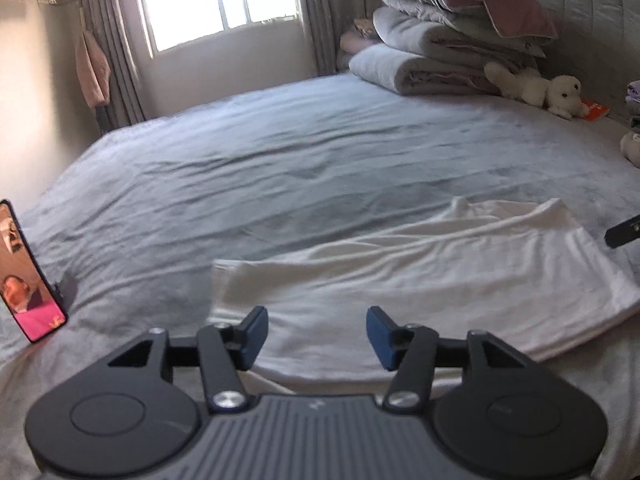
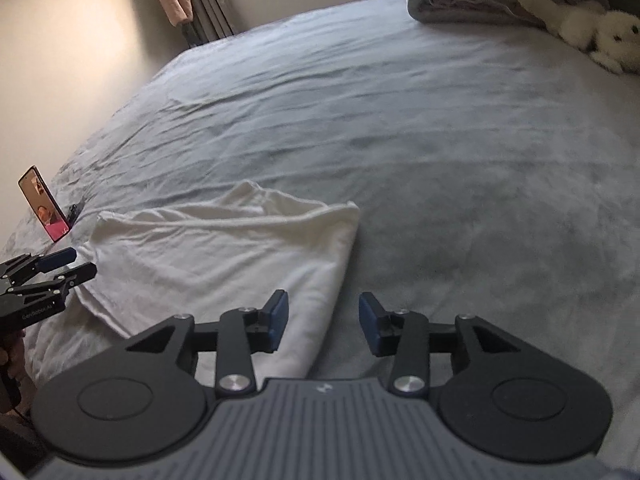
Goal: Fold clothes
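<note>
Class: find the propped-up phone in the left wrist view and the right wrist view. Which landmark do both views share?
Left wrist: phone at the far left edge, standing on the bed.
Right wrist: phone at left, beyond the white garment's left corner.
Shared landmark: white plush toy, upper right.

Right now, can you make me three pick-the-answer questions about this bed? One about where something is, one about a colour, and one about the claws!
1. Where does the phone stand?
A. on the pillows
B. on the bed, left of the folded cloth
C. on the windowsill

2. What colour is the folded cloth?
A. white
B. red
C. green

3. How are the two claws?
A. both open, holding nothing
B. both gripping the cloth
C. one holding the phone

Answers:
1 B, it is propped on the bed beside the cloth.
2 A, it is plain white.
3 A, the left claw and right claw show gaps with nothing pinched.
</note>
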Tool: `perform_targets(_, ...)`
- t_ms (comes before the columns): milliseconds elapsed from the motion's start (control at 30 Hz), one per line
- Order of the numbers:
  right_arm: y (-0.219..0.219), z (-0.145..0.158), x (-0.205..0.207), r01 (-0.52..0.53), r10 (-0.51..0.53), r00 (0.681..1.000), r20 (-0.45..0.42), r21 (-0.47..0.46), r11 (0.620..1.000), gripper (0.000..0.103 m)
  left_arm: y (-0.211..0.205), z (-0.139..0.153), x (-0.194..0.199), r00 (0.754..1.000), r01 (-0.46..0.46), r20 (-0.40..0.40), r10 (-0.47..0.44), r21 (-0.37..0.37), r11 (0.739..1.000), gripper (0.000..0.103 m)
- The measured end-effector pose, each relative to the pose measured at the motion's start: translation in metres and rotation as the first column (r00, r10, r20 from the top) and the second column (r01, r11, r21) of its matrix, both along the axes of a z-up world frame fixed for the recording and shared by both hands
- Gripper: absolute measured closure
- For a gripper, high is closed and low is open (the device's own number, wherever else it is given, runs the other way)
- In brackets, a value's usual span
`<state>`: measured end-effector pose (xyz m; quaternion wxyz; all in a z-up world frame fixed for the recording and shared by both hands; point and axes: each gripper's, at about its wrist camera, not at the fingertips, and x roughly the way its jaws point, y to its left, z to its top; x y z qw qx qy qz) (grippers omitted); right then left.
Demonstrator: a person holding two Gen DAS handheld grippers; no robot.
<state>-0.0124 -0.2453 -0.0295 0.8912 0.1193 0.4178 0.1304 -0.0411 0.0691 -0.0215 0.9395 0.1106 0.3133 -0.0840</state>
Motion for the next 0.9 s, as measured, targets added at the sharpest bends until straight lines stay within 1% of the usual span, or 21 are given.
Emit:
perform_targets(67, -0.002, -0.002, -0.001, 0.002, -0.001, 1.000, -0.029, 0.020, 1.000, 0.058, -0.007, 0.000, 0.000, 1.000, 0.004, -0.014, -0.004, -0.001, 1.000, 0.046)
perform_targets(333, -0.012, -0.014, -0.006, 0.011, 0.010, 0.991, -0.131, 0.153, 0.988, 0.057, -0.025, -0.003, 0.000, 0.998, 0.035, -0.057, -0.035, -0.008, 0.999, 0.045)
perform_targets(533, -0.023, -0.016, -0.008, 0.028, 0.012, 0.986, -0.169, 0.233, 0.972, 0.057, -0.035, -0.005, 0.003, 0.997, 0.048, -0.066, -0.048, -0.001, 0.999, 0.044)
perform_targets(733, -0.027, -0.021, -0.007, 0.026, 0.047, 0.976, -0.212, 0.327, 0.945, 0.057, -0.045, -0.005, 0.005, 0.995, 0.073, -0.065, -0.073, -0.005, 0.997, 0.044)
perform_targets(800, -0.028, -0.023, -0.007, 0.024, 0.057, 0.974, -0.221, 0.347, 0.937, 0.057, -0.049, -0.005, 0.004, 0.993, 0.101, -0.058, -0.102, -0.019, 0.995, 0.044)
perform_targets(900, -0.032, -0.025, -0.006, 0.031, 0.064, 0.970, -0.235, 0.379, 0.925, 0.057, -0.060, -0.009, -0.001, 0.981, 0.191, -0.026, -0.192, -0.052, 0.980, 0.044)
